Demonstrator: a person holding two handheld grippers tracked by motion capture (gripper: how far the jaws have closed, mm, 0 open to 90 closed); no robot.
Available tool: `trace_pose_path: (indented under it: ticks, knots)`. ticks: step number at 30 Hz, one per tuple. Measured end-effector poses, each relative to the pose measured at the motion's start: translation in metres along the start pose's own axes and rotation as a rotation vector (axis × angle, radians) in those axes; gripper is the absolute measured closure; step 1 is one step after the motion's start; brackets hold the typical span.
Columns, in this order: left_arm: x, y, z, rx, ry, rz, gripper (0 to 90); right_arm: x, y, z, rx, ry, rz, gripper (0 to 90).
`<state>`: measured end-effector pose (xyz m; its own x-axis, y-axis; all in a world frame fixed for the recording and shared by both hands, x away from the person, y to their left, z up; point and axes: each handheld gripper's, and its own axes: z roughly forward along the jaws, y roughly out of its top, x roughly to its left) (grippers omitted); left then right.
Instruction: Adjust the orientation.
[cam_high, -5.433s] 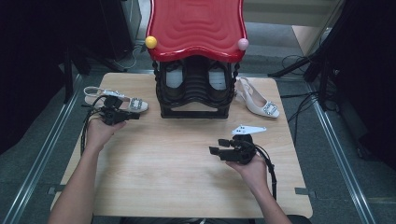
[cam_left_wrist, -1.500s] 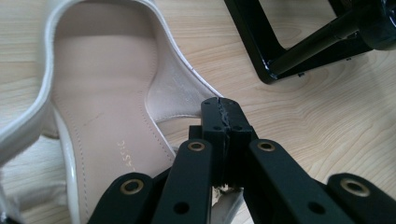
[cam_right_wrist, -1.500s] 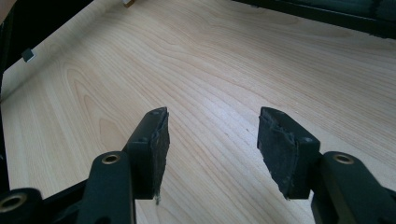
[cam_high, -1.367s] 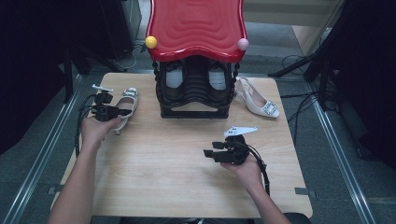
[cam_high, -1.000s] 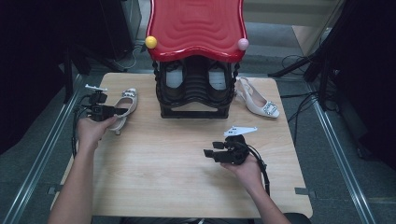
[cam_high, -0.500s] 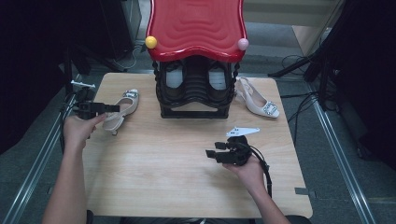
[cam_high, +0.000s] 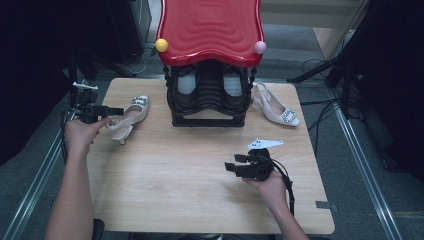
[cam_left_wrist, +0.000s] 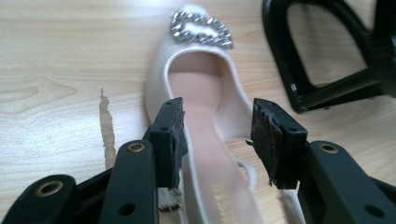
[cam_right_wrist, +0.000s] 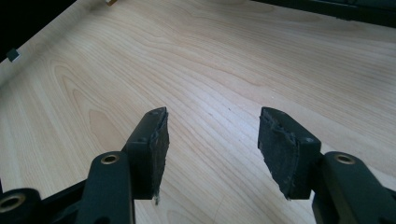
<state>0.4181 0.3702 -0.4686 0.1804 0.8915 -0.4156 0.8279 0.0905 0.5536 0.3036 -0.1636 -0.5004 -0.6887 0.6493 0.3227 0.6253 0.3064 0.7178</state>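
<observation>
Left claw (cam_left_wrist: 217, 140) (agape) over shoe (cam_left_wrist: 205, 107)

Light wooden table (cam_high: 200, 180): black shoe rack (cam_high: 209, 102) centre-back, cream shoe (cam_high: 127, 117) left, cream shoe (cam_high: 275, 102) right.

Between the black left tongs (cam_left_wrist: 217, 142) lies a cream shoe (cam_left_wrist: 205, 116) with a pale pink insole and a glittering silver buckle (cam_left_wrist: 201, 29). The counter (cam_high: 190, 180) under both tongs is light wood with wavy grain. Beyond them, the black rack (cam_high: 209, 97) carries a glossy red rippled top (cam_high: 210, 25) with a yellow ball (cam_high: 161, 45) and a pink ball (cam_high: 260, 47). The right tongs (cam_right_wrist: 210, 140) are black too.
</observation>
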Motion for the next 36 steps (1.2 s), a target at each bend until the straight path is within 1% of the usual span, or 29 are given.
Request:
trace_pose_path:
  ticks: [2, 3, 7, 9, 10, 11, 12, 13, 14, 15, 16, 18, 20, 21, 23, 24, 25, 26, 27, 29, 31, 33, 36]
  knots:
    - [0.004, 0.0, 0.008, 0.01, -0.001, -0.005, 55.3, 0.0, -0.002, -0.002, 0.0, -0.007, 0.005, 43.5]
    - [0.007, -0.001, 0.011, 0.013, 0.001, 0.001, 55.4, 0.0, -0.003, -0.003, -0.001, -0.011, 0.009, 43.5]
    - [0.012, -0.001, 0.018, -0.003, -0.001, -0.017, 57.8, -0.002, -0.006, -0.006, -0.005, -0.023, 0.018, 43.5]
    - [0.015, -0.002, 0.02, -0.006, 0.015, -0.017, 60.6, -0.002, -0.007, -0.007, -0.007, -0.025, 0.022, 43.5]
    - [0.016, -0.003, 0.023, 0.011, 0.023, -0.019, 61.9, -0.003, -0.008, -0.008, -0.008, -0.027, 0.024, 43.4]
    - [0.018, -0.004, 0.026, 0.028, 0.036, -0.008, 62.3, -0.003, -0.008, -0.008, -0.011, -0.028, 0.025, 43.4]
    - [0.018, -0.006, 0.031, 0.057, 0.056, -0.004, 63.3, -0.003, -0.009, -0.009, -0.01, -0.032, 0.026, 43.4]
    - [0.018, -0.007, 0.034, 0.041, 0.055, -0.015, 64.1, -0.003, -0.009, -0.009, -0.011, -0.033, 0.027, 43.3]
    - [0.019, -0.007, 0.034, 0.04, 0.058, -0.008, 64.2, -0.004, -0.009, -0.01, -0.012, -0.033, 0.027, 43.3]
    - [0.02, -0.007, 0.034, 0.043, 0.062, -0.006, 66.0, -0.004, -0.009, -0.01, -0.013, -0.035, 0.028, 43.3]
    - [0.02, -0.007, 0.034, 0.035, 0.064, -0.016, 68.8, -0.004, -0.009, -0.01, -0.014, -0.035, 0.028, 43.3]
    - [0.022, -0.01, 0.033, 0.016, 0.076, -0.006, 74.6, -0.005, -0.01, -0.01, -0.012, -0.035, 0.03, 43.2]
    - [0.024, -0.012, 0.033, -0.002, 0.066, -0.031, 79.9, -0.005, -0.01, -0.009, -0.009, -0.035, 0.035, 43.1]
    - [0.026, -0.012, 0.033, -0.003, 0.058, -0.037, 81.1, -0.005, -0.01, -0.009, -0.009, -0.035, 0.035, 43.1]
    - [0.026, -0.012, 0.032, -0.009, 0.062, -0.042, 82.9, -0.005, -0.01, -0.008, -0.007, -0.036, 0.034, 43.1]
    - [0.026, -0.011, 0.031, 0.001, 0.064, -0.034, 87.2, -0.005, -0.01, -0.008, -0.007, -0.036, 0.028, 43.1]
    - [0.026, -0.012, 0.032, -0.012, 0.063, -0.042, 87.7, -0.004, -0.01, -0.008, -0.005, -0.036, 0.028, 43.0]
    - [0.028, -0.012, 0.03, 0.003, 0.053, -0.042, 87.8, -0.004, -0.01, -0.007, -0.004, -0.036, 0.026, 43.0]
    - [0.028, -0.012, 0.03, -0.005, 0.043, -0.059, 88.0, -0.004, -0.01, -0.007, -0.003, -0.036, 0.027, 43.0]
    - [0.029, -0.012, 0.029, -0.015, 0.024, -0.068, 88.1, -0.005, -0.01, -0.007, -0.001, -0.035, 0.029, 43.0]
    - [0.027, -0.012, 0.028, -0.021, 0.022, -0.069, 88.2, -0.006, -0.01, -0.006, -0.002, -0.036, 0.03, 42.8]
    - [0.025, -0.011, 0.025, -0.019, 0.017, -0.058, 88.2, -0.006, -0.01, -0.006, -0.002, -0.036, 0.028, 42.7]
    - [0.022, -0.012, 0.023, -0.013, -0.003, -0.058, 88.3, -0.006, -0.009, -0.006, -0.003, -0.035, 0.028, 42.5]
